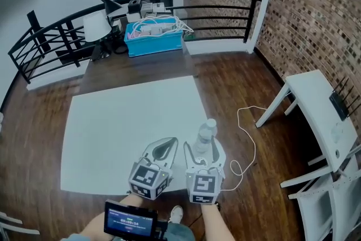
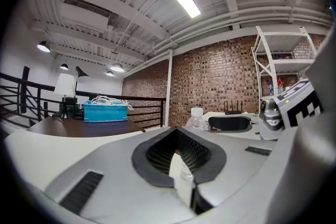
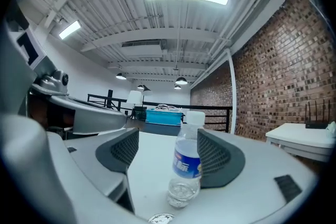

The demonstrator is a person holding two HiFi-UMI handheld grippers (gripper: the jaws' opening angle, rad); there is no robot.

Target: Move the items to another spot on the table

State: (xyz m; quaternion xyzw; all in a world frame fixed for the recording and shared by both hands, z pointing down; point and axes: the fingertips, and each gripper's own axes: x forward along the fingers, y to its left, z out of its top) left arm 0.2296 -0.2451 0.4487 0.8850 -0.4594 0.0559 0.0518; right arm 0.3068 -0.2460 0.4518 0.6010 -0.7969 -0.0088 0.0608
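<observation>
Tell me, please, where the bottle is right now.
In the head view the bottle stands upright near the table's front right edge, between the open jaws of the right hand-held gripper.

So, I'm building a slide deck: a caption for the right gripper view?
Right tongs open around an upright water bottle standing on the white table.

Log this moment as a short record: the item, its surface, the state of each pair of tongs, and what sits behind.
item: clear plastic water bottle with white cap and blue label, upright
surface: white table, bottle near its right edge
right tongs: jaws apart, bottle between them, not clamped
left tongs: jaws together, nothing held
background: blue box with white cables on a dark wooden table
</observation>
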